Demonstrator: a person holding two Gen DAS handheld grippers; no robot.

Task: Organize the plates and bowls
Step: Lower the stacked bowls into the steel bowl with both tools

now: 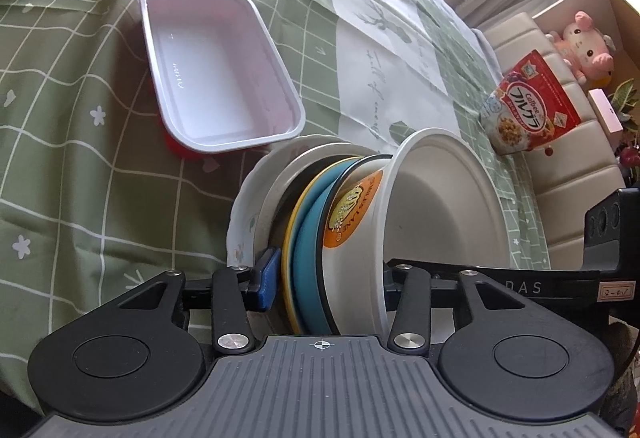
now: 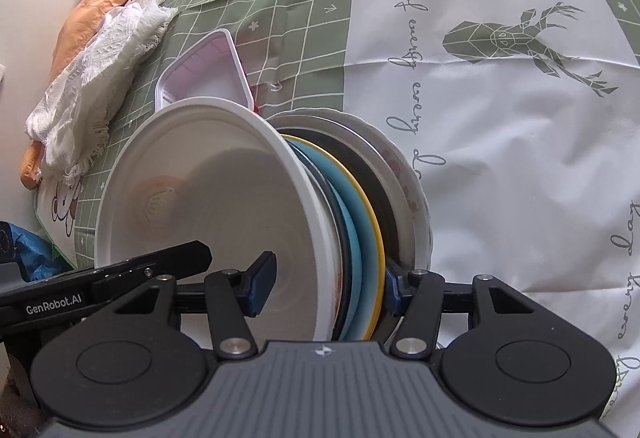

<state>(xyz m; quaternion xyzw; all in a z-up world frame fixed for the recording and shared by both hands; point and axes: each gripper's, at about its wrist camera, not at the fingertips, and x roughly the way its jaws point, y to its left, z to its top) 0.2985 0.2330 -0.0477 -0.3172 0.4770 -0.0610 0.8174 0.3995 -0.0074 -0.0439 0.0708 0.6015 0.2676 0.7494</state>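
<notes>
Between both grippers: nested stack (image 1: 320, 238) of plates under paper bowl (image 1: 432, 205); left gripper (image 1: 324, 278) and right gripper (image 2: 326, 286) fingers clamping opposite edges; uneven squeeze risks slippage onto bench (image 1: 100, 177).

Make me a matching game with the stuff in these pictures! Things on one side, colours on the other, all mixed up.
Things:
1. paper bowl
2. rectangular tub
3. cereal bag
4. plush pig

Colours:
A. red with Japanese letters
B. pink
C. white with an orange label outside
D. white inside, red underneath

Pairs: 1-C, 2-D, 3-A, 4-B
</notes>
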